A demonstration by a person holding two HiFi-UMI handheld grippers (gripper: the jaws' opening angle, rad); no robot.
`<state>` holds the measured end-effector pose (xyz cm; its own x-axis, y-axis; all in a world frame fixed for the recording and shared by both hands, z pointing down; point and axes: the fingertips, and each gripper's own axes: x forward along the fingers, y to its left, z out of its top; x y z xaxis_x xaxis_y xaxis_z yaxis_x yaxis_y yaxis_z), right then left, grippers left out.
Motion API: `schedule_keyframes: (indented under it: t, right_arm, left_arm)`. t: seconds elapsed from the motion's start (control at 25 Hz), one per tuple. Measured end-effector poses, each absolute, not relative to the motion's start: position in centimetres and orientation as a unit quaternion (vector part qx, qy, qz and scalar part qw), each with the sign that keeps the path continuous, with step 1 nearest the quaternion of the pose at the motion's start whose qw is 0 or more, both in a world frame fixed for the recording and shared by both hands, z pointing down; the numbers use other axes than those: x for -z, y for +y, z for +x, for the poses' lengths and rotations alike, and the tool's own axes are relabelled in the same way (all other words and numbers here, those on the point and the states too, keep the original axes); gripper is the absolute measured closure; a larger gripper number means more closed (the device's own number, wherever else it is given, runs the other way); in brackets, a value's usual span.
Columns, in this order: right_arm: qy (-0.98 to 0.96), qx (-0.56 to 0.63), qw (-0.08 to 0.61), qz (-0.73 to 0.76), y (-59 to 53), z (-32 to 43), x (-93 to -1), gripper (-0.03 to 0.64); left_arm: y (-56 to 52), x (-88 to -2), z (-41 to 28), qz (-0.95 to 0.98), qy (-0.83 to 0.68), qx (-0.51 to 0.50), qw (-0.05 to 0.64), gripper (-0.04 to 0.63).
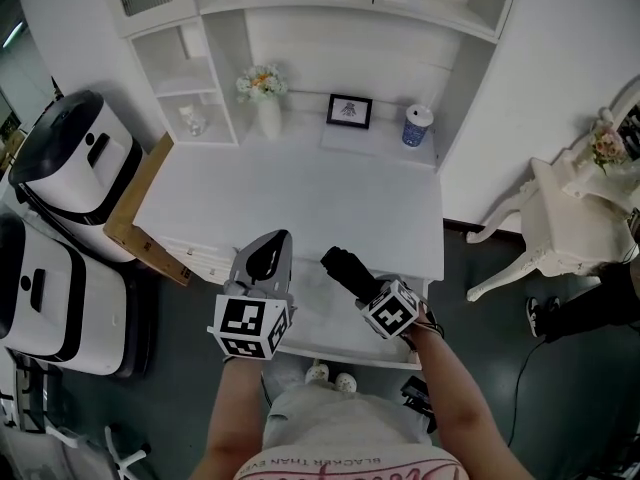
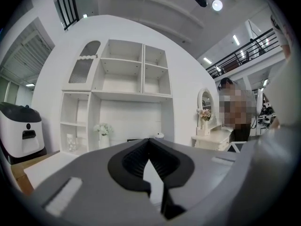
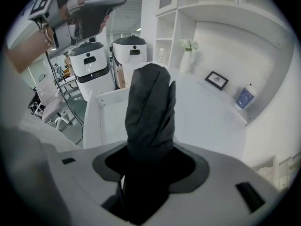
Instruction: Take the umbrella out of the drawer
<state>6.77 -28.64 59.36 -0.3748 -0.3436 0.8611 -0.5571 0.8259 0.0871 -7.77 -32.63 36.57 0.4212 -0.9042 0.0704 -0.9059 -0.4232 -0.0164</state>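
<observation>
Black fabric marks the task's thing in the head view: the folded umbrella [image 1: 342, 265] juts up and away from the right gripper [image 1: 362, 286], which is clamped round its lower end. The open white drawer [image 1: 350, 358] lies below both grippers, and the umbrella looks clear of it, so the lifting-out step seems all but done. The left gripper [image 1: 268, 253] hangs just beside the right one, carrying nothing.

Seen from the left gripper view, its grey jaws meet at the tips with only a thin sliver of white showing behind them and nothing between; smooth white shelving stands ahead of it.

From the right gripper view, the jaws stand wide yet press on the umbrella's soft, creased sleeve, a rounded stubby cylinder rising straight out of the grip. The smooth white desk [image 1: 300, 198] spreads beyond its tip. The next move probably calls for carrying the umbrella forward over that surface and keeping the hold firm, since the cloth cover could slip.
</observation>
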Motion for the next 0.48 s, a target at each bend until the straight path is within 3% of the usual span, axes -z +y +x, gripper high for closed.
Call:
schedule_keyframes:
  t: [0.48]
  right_arm:
    - [-0.839,-0.081,0.42,0.336,-30.3,8.0,-52.1,0.379]
  left_arm:
    - [-31.9,-33.4,-6.5,0.847,-0.53,-0.021,-0.022,0.586]
